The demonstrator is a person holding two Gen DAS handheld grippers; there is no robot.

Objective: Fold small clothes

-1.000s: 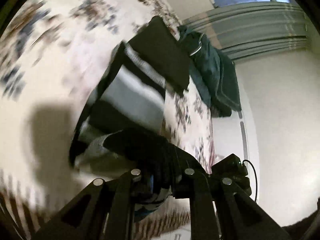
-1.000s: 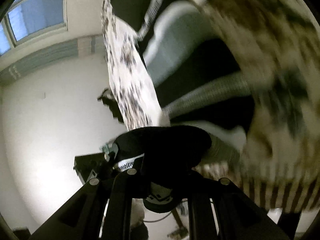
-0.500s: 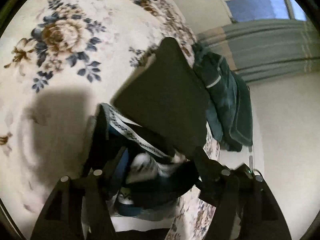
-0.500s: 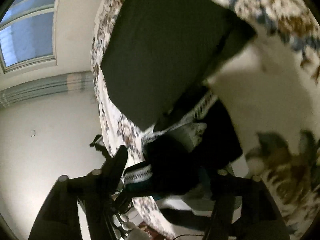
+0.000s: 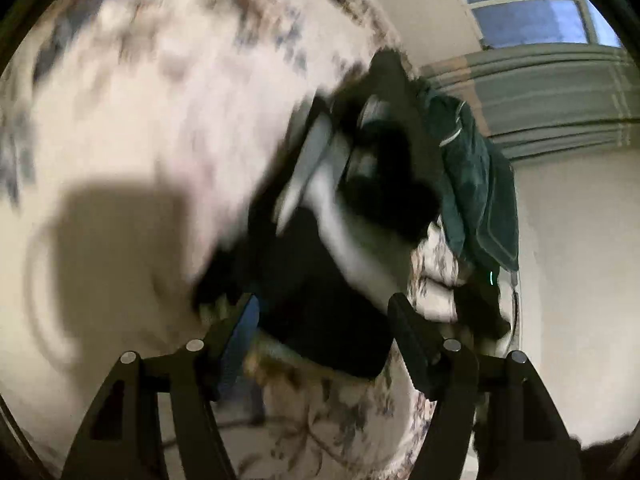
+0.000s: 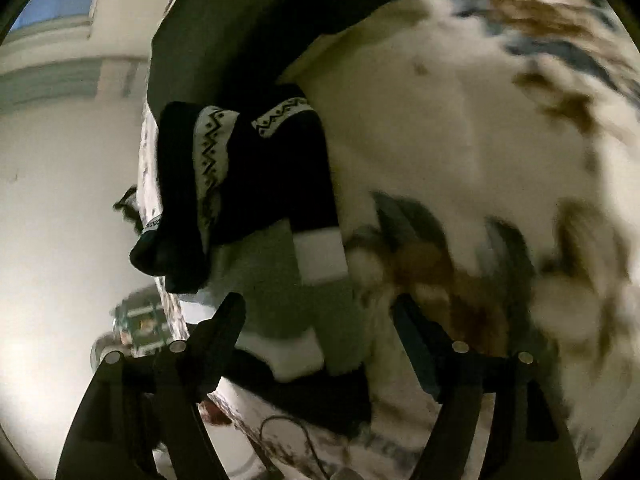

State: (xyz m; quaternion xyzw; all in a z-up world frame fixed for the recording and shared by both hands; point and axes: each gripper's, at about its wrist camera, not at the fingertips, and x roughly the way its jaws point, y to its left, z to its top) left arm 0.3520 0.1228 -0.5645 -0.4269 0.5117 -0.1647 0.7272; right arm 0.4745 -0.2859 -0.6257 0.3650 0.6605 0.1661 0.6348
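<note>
A small black, grey and white garment with zigzag-patterned bands lies folded over on the floral bedspread. In the blurred left wrist view it shows as a dark heap just ahead of the fingers. My left gripper is open, its jaws wide on either side of the garment's near edge, holding nothing. My right gripper is open too, its jaws spread over the grey and white part of the garment.
A flat black folded piece lies beyond the garment. A dark green jacket hangs at the bed's far edge. The window and a white wall lie behind; the bed edge runs close to the garment.
Both grippers have let go of the garment and opened wide. The garment now lies folded over on the bed, and both grippers have drawn back from it.
</note>
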